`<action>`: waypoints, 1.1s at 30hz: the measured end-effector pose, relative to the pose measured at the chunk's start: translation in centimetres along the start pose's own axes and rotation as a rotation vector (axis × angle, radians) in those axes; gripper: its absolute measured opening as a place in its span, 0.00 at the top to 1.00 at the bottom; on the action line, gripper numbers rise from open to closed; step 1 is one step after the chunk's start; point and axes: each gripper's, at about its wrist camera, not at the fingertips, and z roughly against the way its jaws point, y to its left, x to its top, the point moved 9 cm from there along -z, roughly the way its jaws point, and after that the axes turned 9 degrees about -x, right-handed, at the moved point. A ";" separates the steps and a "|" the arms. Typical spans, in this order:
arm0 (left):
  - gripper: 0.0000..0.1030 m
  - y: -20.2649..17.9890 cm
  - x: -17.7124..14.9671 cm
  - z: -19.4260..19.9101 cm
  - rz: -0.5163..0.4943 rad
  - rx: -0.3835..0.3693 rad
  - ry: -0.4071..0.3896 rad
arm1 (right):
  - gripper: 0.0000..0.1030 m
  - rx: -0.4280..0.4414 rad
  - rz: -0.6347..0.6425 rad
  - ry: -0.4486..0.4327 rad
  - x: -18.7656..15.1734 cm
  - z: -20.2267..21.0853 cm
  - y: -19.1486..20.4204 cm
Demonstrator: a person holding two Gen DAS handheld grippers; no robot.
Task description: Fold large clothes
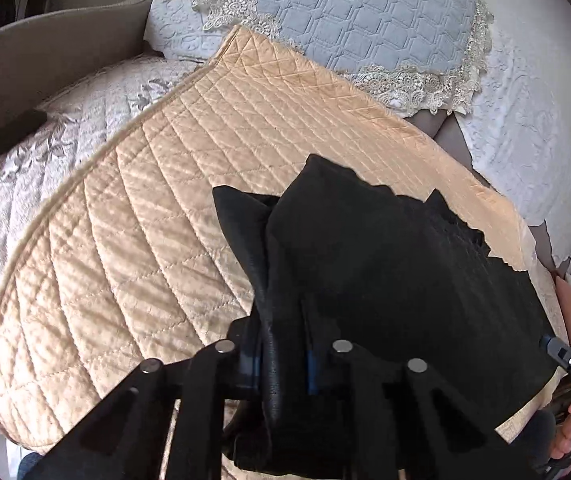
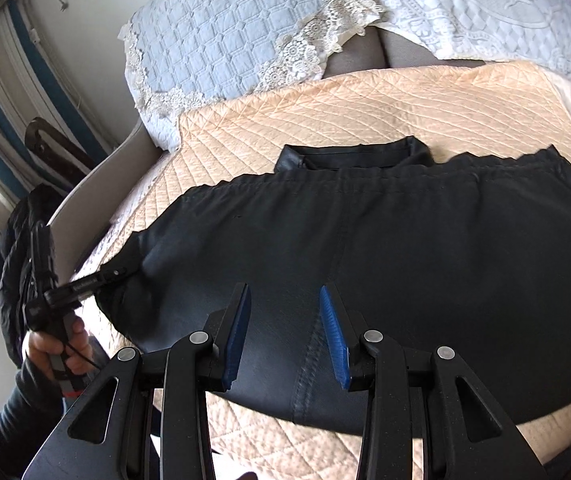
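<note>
A large black leather-like garment (image 2: pixel 425 248) lies spread on a peach quilted cover (image 2: pixel 365 100), its collar (image 2: pixel 349 158) at the far edge. My left gripper (image 1: pixel 281 364) is shut on a bunched corner of the garment (image 1: pixel 365 264) and holds it raised; from the right wrist view it (image 2: pixel 119 272) shows gripping the garment's left end. My right gripper (image 2: pixel 285 332) is open, its blue pads (image 2: pixel 335 336) hovering just above the garment's near part, holding nothing.
A pale blue quilted pillow with lace trim (image 1: pixel 345 12) and white lace bedding (image 2: pixel 485 4) lie behind the cover. A beige curved headboard or chair edge (image 1: pixel 45 52) stands at the left. A floral grey-white bedspread (image 1: pixel 45 140) lies beside the peach cover.
</note>
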 end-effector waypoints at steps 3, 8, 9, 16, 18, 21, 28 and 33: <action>0.90 -1.9 1.2 1.7 -0.032 -0.018 -0.018 | 0.64 -0.007 -0.012 -0.019 -0.1 1.0 -1.2; 0.91 -8.7 3.5 4.9 -0.088 -0.162 -0.040 | 0.64 0.004 -0.074 -0.043 -0.5 2.6 -4.0; 0.91 -10.6 3.8 5.3 -0.108 -0.192 -0.039 | 0.64 0.006 -0.085 -0.048 -0.5 2.8 -4.4; 0.91 -22.1 2.8 2.4 -0.222 -0.340 0.046 | 0.64 0.014 -0.147 -0.071 -1.4 4.4 -7.4; 0.91 -24.1 1.0 -0.1 -0.238 -0.369 0.100 | 0.64 0.016 -0.163 -0.072 -1.6 4.6 -8.2; 0.91 -25.5 -2.6 -4.5 -0.241 -0.387 0.214 | 0.64 0.019 -0.185 -0.074 -2.0 4.7 -9.0; 0.70 -27.1 -5.1 -4.6 -0.241 -0.444 0.272 | 0.52 0.100 -0.241 -0.037 -2.4 4.1 -8.9; 0.59 -24.9 -2.8 -0.5 -0.258 -0.457 0.186 | 0.45 0.191 -0.288 -0.002 -1.5 2.4 -7.4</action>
